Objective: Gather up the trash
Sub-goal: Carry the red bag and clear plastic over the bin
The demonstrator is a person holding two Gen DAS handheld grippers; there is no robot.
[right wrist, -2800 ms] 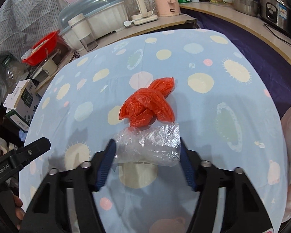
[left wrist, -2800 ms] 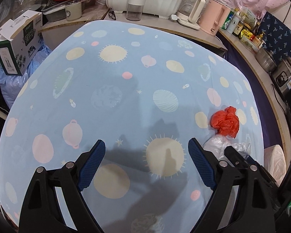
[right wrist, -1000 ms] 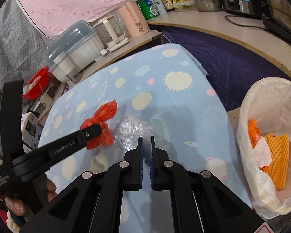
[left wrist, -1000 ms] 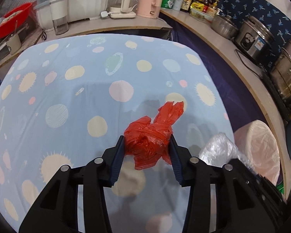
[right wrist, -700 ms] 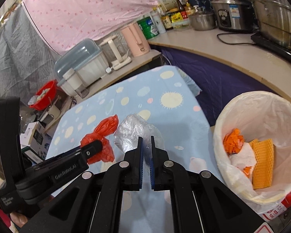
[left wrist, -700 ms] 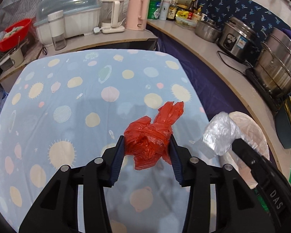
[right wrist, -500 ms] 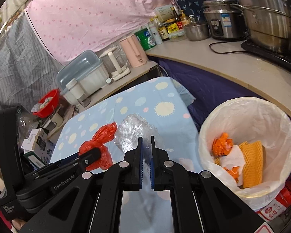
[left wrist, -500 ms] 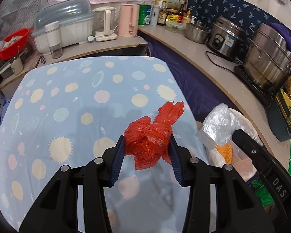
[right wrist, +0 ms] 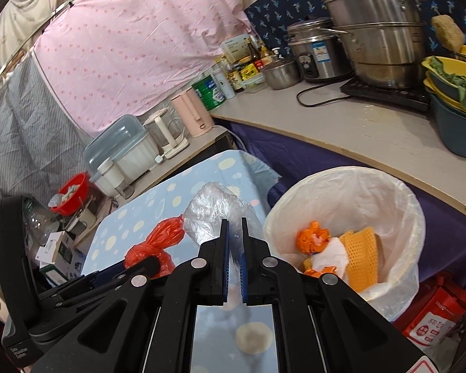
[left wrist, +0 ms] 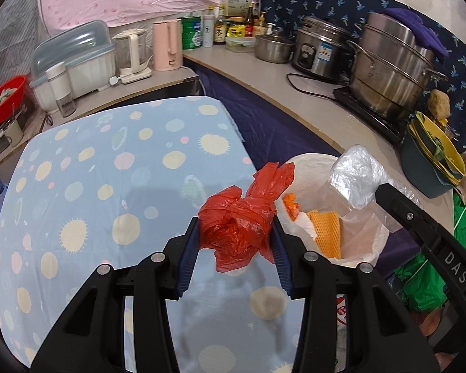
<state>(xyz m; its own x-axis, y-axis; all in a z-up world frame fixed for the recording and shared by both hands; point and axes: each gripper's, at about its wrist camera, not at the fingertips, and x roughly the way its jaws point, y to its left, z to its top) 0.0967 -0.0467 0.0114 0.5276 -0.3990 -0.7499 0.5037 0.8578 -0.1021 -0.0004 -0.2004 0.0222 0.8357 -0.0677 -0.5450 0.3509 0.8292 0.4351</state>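
Observation:
My left gripper is shut on a crumpled red plastic bag, held in the air above the right edge of the blue spotted table. My right gripper is shut on a clear plastic bag, which bulges out past its tips. The same clear plastic bag hangs over the white-lined trash bin in the left wrist view. The trash bin stands just right of the table and holds orange and white scraps. In the right wrist view the red bag is to the left.
A curved counter behind the bin carries steel pots, a rice cooker, bottles and stacked basins. A pink kettle and a dish container stand beyond the table's far end. A red packet lies beside the bin.
Both grippers have risen and moved right with their bags, from over the table towards the bin. The bin, earlier at the frame edge, now fills the right side of both views.

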